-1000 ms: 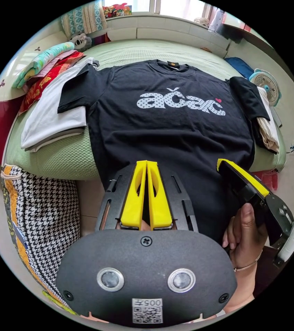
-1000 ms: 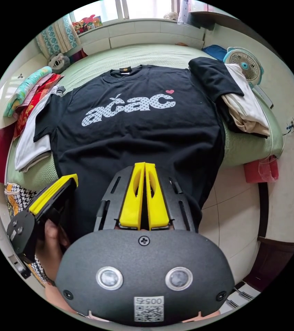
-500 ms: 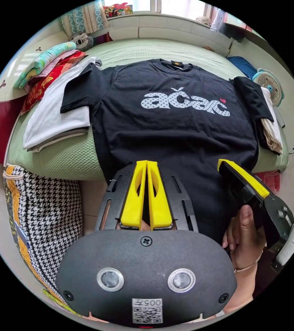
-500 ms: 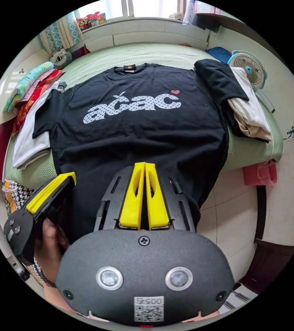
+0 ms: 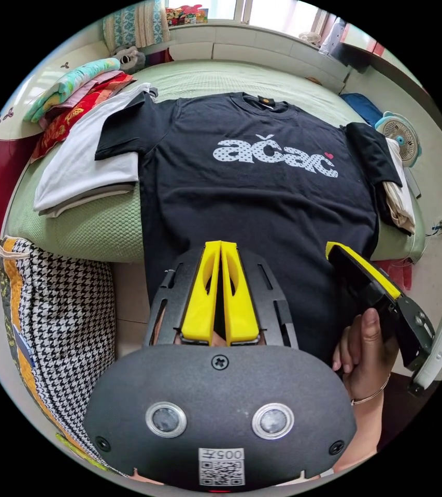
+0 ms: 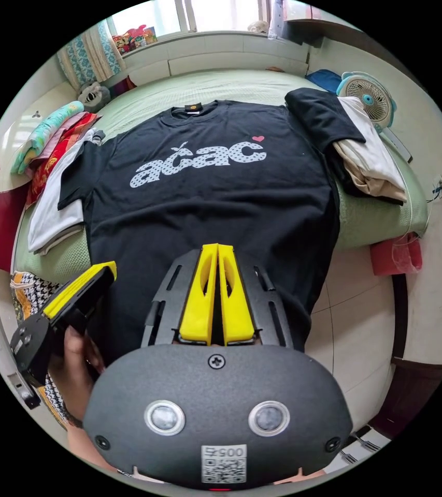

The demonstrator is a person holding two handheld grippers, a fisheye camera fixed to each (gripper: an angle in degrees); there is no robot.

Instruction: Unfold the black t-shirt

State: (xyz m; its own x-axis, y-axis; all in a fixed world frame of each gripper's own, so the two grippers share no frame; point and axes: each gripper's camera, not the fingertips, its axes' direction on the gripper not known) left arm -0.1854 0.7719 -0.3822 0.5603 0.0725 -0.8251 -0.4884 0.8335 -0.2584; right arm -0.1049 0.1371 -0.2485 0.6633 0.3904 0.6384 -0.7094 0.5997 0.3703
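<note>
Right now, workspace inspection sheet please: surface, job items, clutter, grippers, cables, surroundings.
Surface: green bed, quilted cover.
Job's things: black t-shirt spread flat, print up, hem hanging over the near edge.
Clutter: folded white stack under one sleeve, beige stack under the other.
Grippers: left gripper and right gripper, jaws together, at the hem.
Cables: thin wire at a wall socket.
Surroundings: fan, houndstooth bag, tiled floor.

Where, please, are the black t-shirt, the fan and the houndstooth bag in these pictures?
black t-shirt (image 5: 252, 207): left gripper view, on the chest below the print.
fan (image 6: 368, 98): right gripper view, on the grille's hub.
houndstooth bag (image 5: 60, 321): left gripper view, on its checked side.
</note>
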